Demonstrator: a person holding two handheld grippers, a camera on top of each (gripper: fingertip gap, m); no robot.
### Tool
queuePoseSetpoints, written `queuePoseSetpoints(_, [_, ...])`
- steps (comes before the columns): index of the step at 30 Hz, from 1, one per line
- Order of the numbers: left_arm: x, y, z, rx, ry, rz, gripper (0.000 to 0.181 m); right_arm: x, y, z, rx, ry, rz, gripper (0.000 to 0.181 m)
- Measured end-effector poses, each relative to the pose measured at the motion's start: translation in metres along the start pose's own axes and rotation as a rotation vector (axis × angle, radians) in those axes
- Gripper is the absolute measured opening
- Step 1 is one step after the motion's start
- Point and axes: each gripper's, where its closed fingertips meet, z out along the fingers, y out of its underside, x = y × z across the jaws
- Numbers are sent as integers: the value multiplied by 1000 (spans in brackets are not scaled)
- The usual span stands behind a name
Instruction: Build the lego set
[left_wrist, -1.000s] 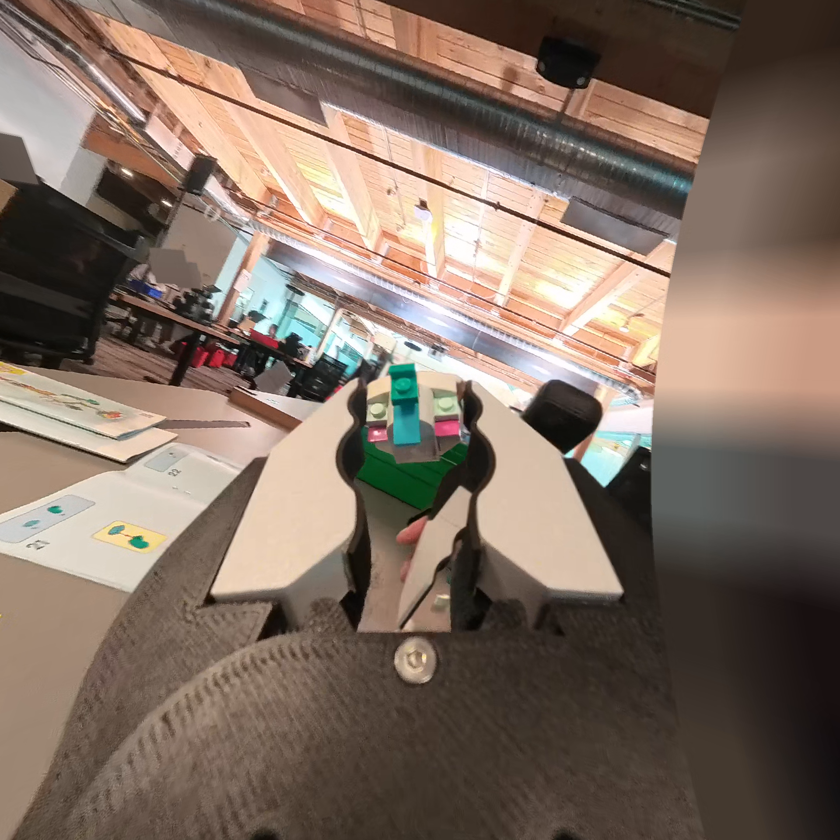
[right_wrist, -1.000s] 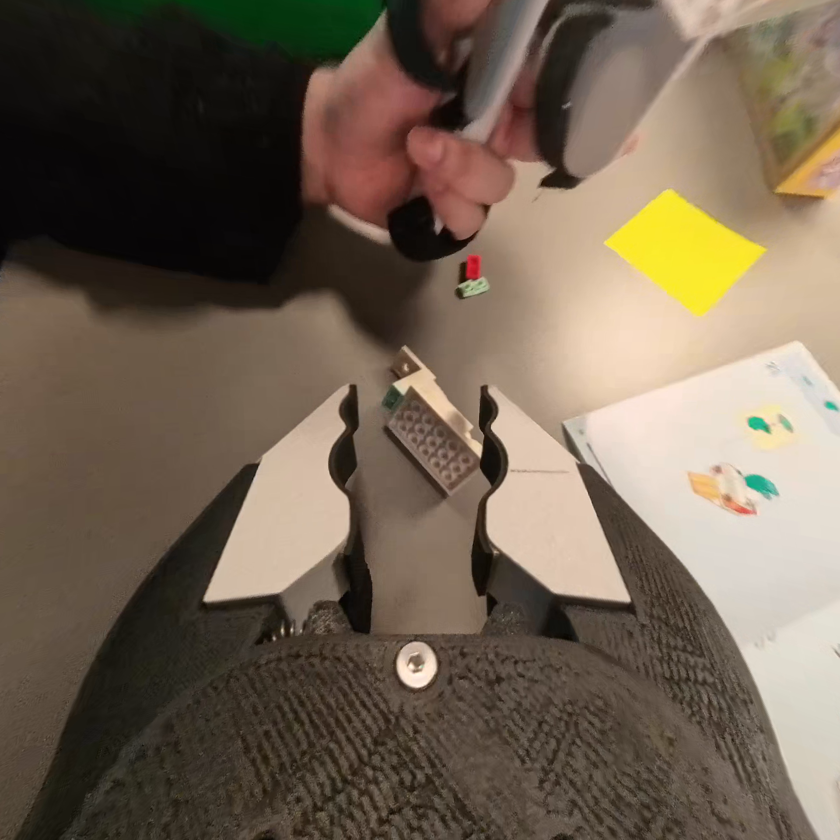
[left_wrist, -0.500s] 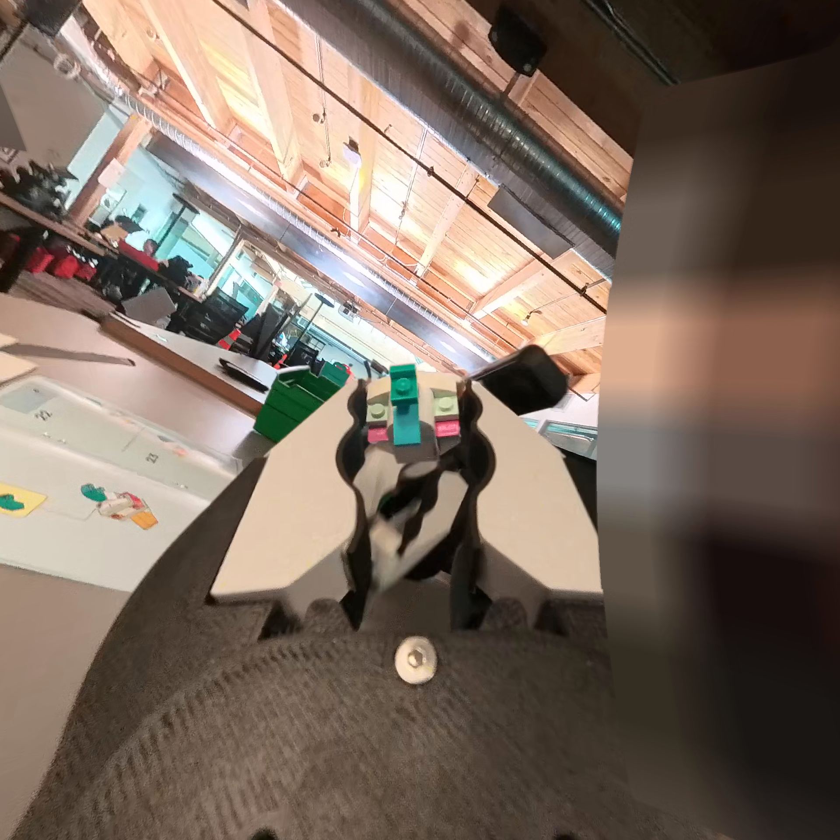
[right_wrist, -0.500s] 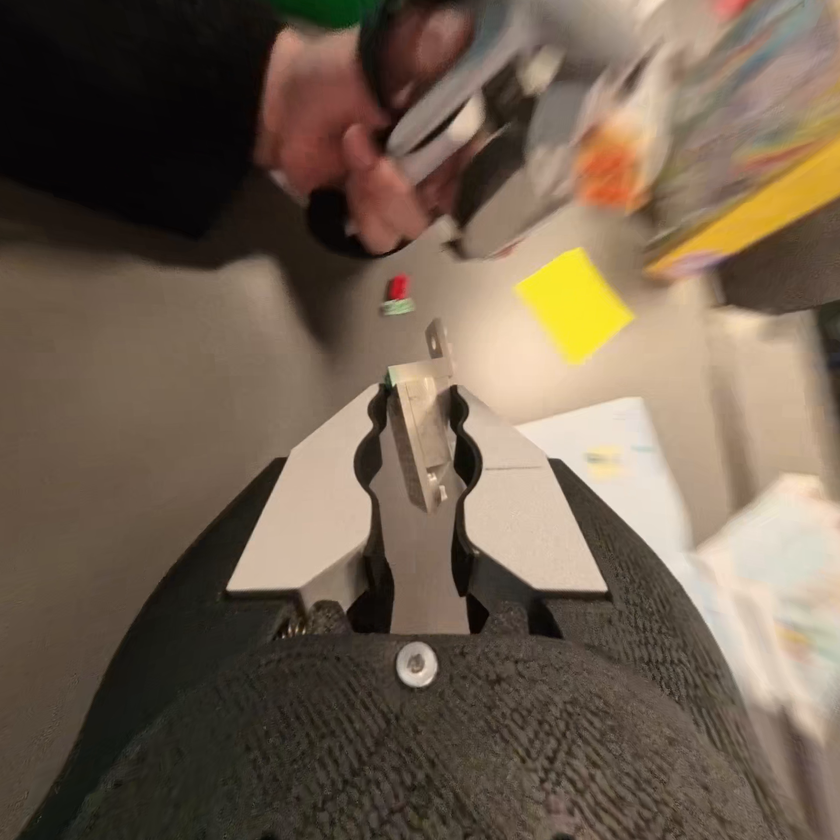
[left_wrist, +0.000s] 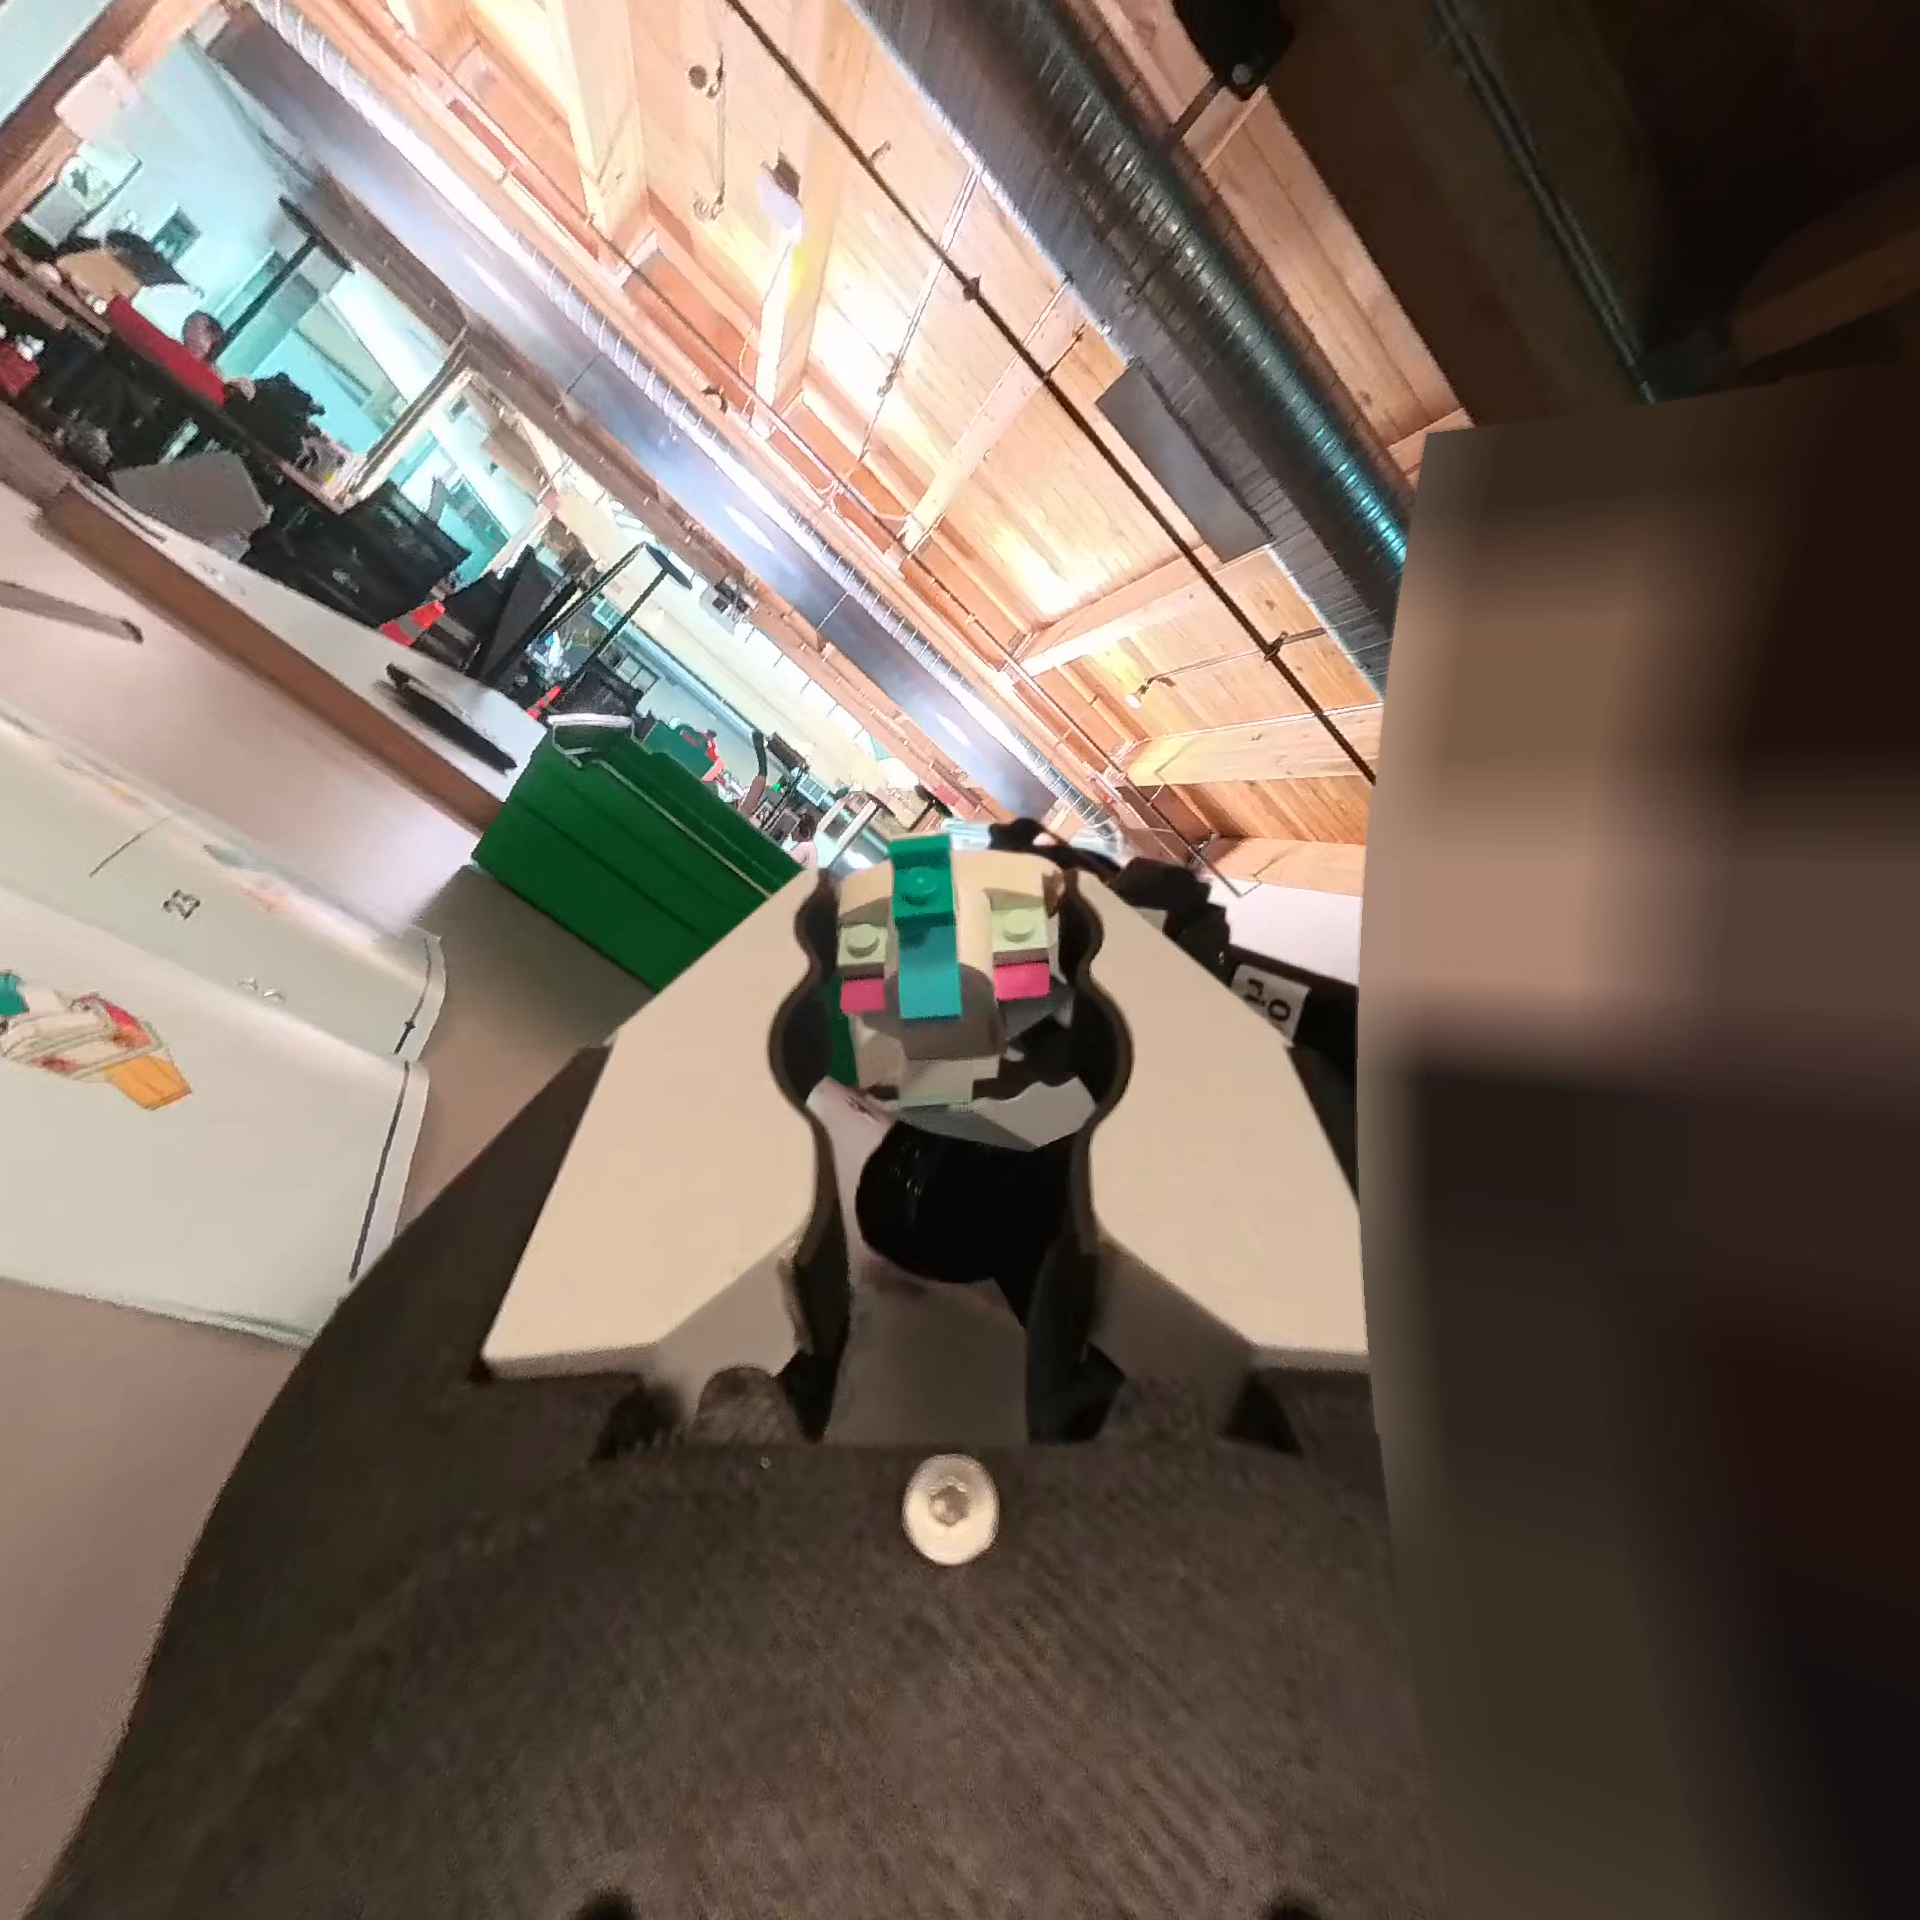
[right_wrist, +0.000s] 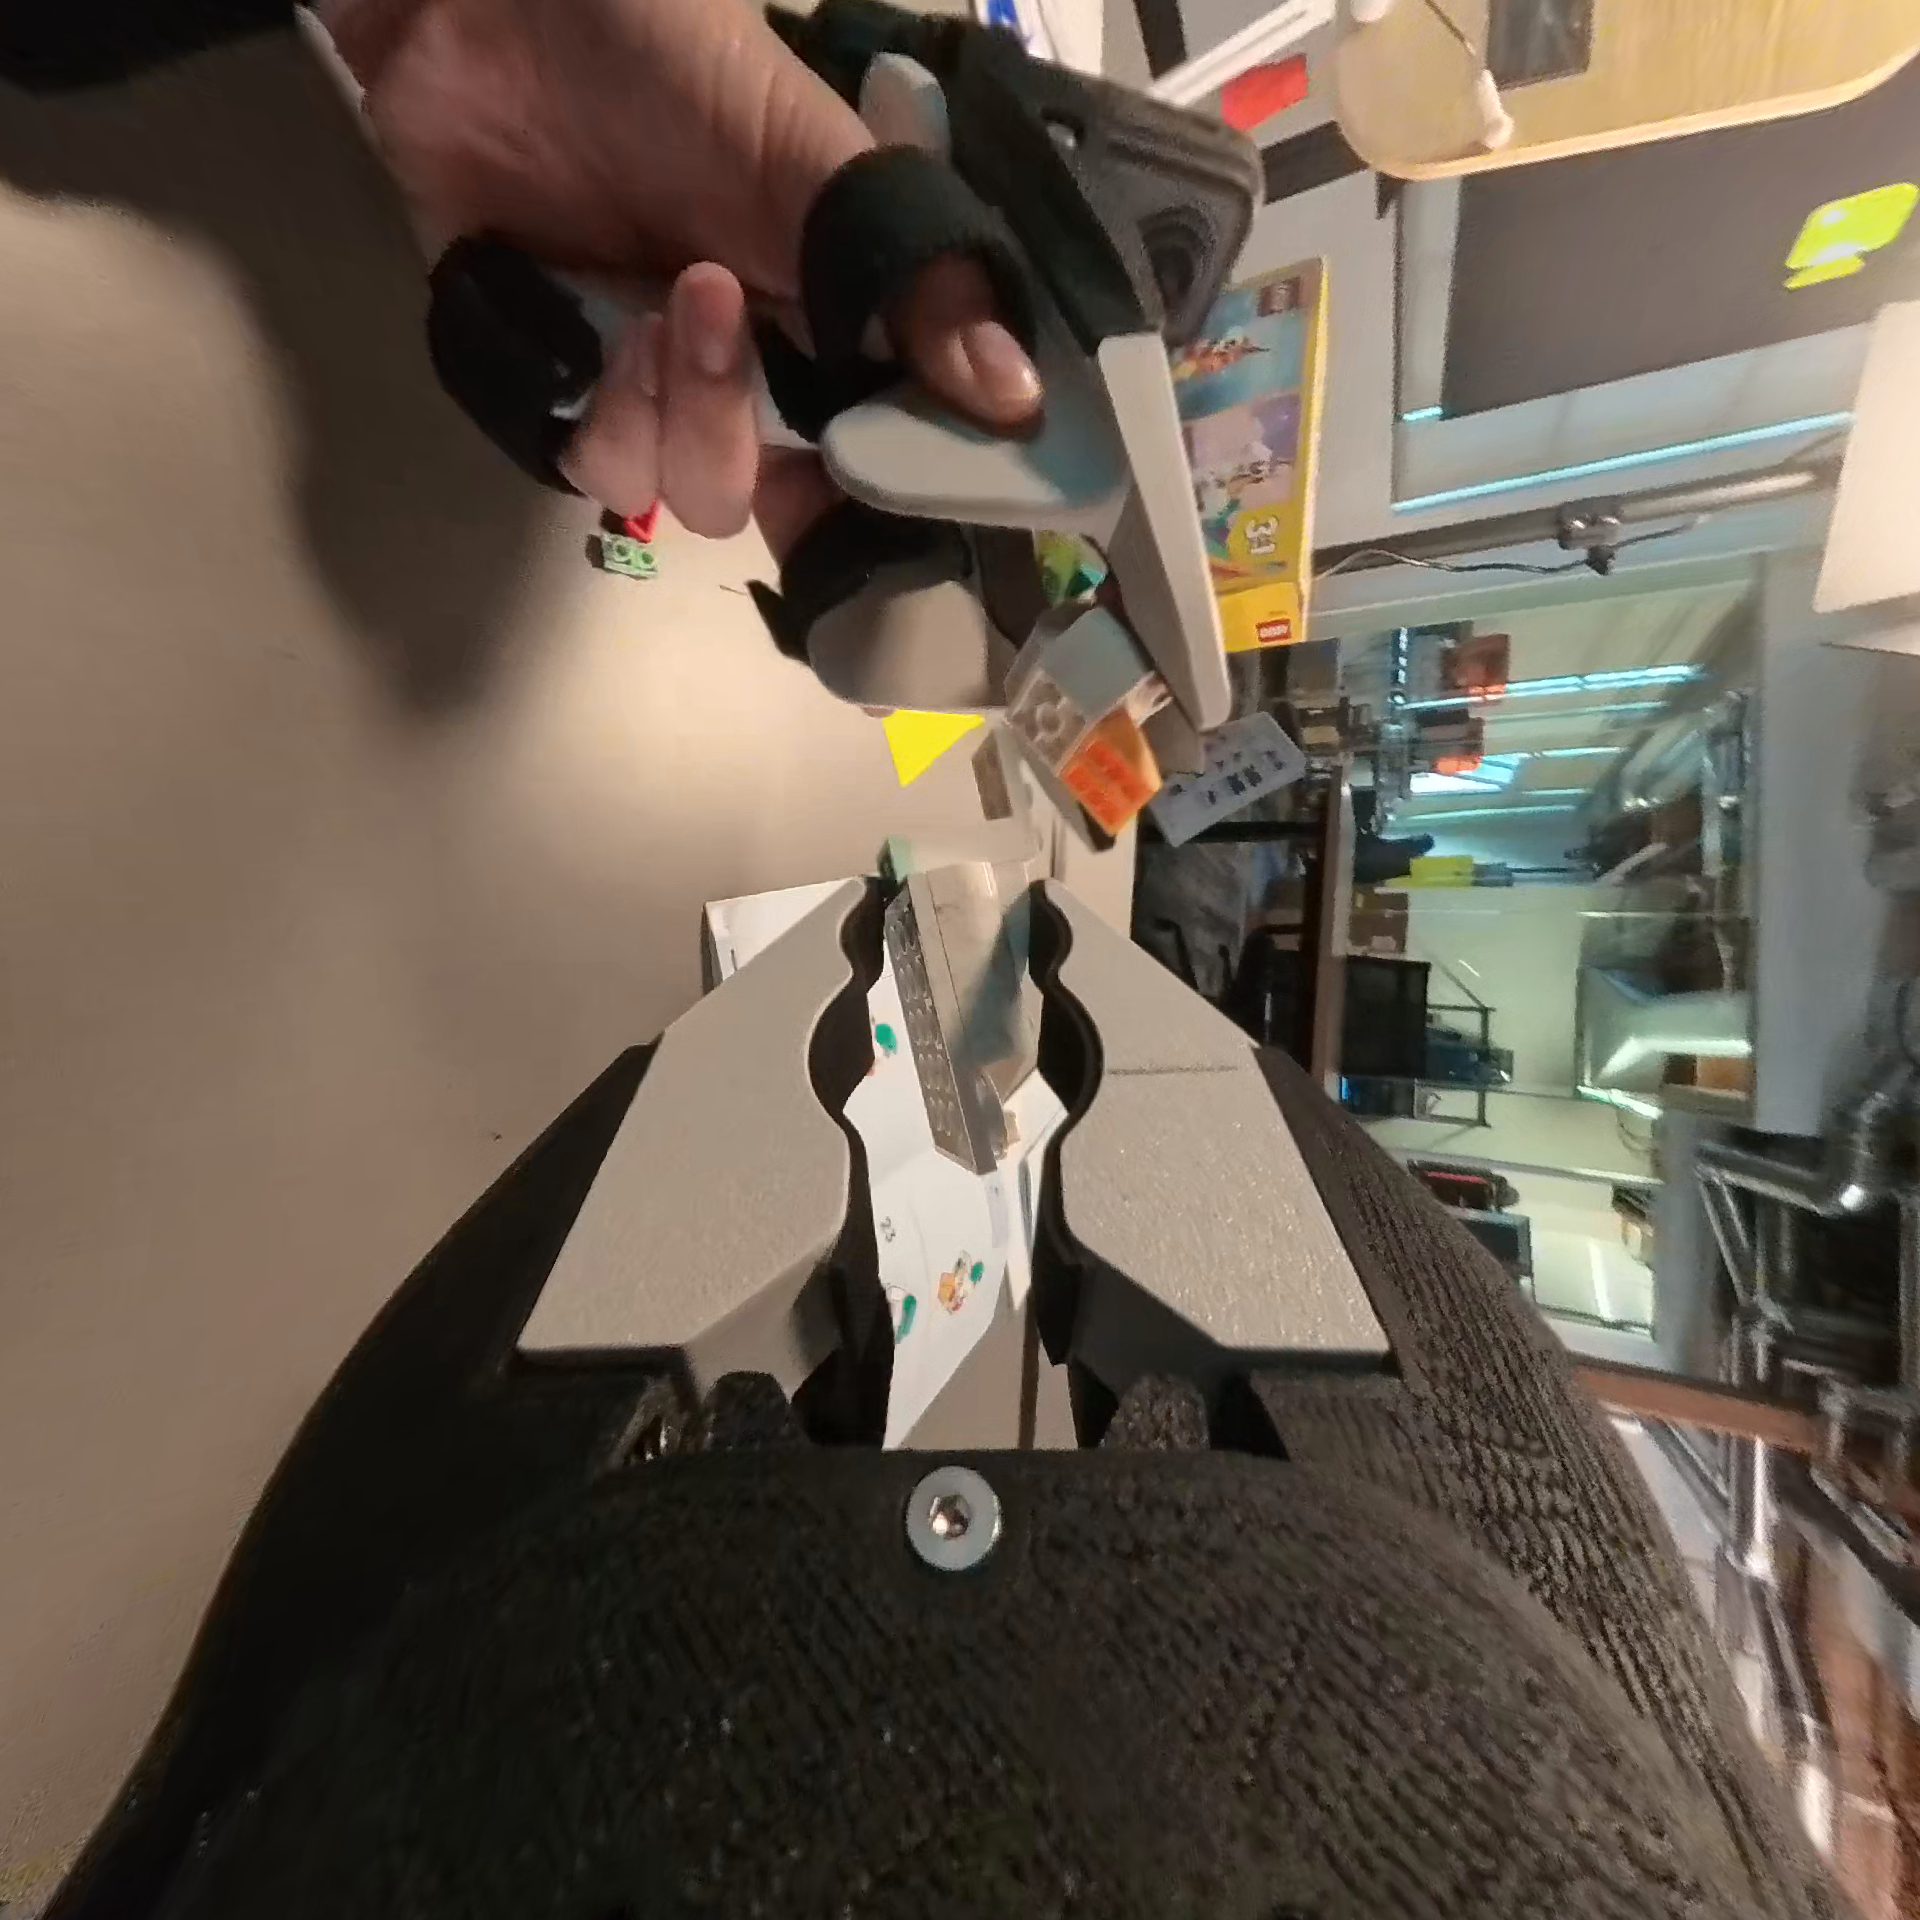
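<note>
My left gripper (left_wrist: 945, 935) is shut on a small lego assembly (left_wrist: 940, 977) of grey, teal, light green and pink bricks, held up in the air. In the right wrist view the same gripper (right_wrist: 1143, 717) shows at the top in a person's hand (right_wrist: 644, 187), and the assembly (right_wrist: 1081, 727) shows its grey and orange underside. My right gripper (right_wrist: 951, 914) is shut on a flat grey studded plate piece (right_wrist: 951, 1029), held on edge just below the assembly. Whether the two touch I cannot tell.
A small green and red lego piece (right_wrist: 629, 545) lies on the grey table (right_wrist: 260, 831). A yellow sticky note (right_wrist: 925, 743), the lego box (right_wrist: 1247, 468) and the open instruction booklet (left_wrist: 208, 1091) are nearby. A green bin (left_wrist: 623, 862) stands farther back. Less than 4 cm separates the two grippers' tips.
My right gripper closed on the grey plate piece, lifted it off the table and swung it up toward the left gripper's assembly. The left gripper turned with its assembly.
</note>
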Motion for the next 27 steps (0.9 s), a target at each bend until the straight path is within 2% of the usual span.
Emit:
queuePoseSetpoints(1, [1, -2, 0, 10, 3, 11, 41, 0, 1, 0, -8, 24, 1, 25])
queuePoseSetpoints(4, [-1, -6, -3, 34, -18, 31, 41, 5, 6, 0, -33, 152, -56, 25])
queuePoseSetpoints(6, [-4, -11, -5, 63, -35, 39, 41, -3, 8, 0, -49, 173, -111, 25])
queuePoseSetpoints(8, [-6, -15, -8, 85, -58, 57, 41, -21, 10, 4, -52, 102, -73, 25])
queuePoseSetpoints(11, [-12, -15, -10, 80, -111, 93, 41, -53, 9, 9, -17, -114, 218, 25])
queuePoseSetpoints(13, [-13, -14, -10, 70, -125, 105, 41, -59, 9, 11, 6, -142, 310, 25])
queuePoseSetpoints(16, [-15, -10, -8, 55, -132, 105, 41, -66, 22, 16, -79, -93, 188, 26])
queuePoseSetpoints(20, [-18, -4, -5, 19, -147, 116, 41, -75, 34, 21, -168, -14, -102, 26])
queuePoseSetpoints(27, [-19, 4, -2, -27, -158, 131, 41, -90, 39, 13, -167, -103, -305, 33])
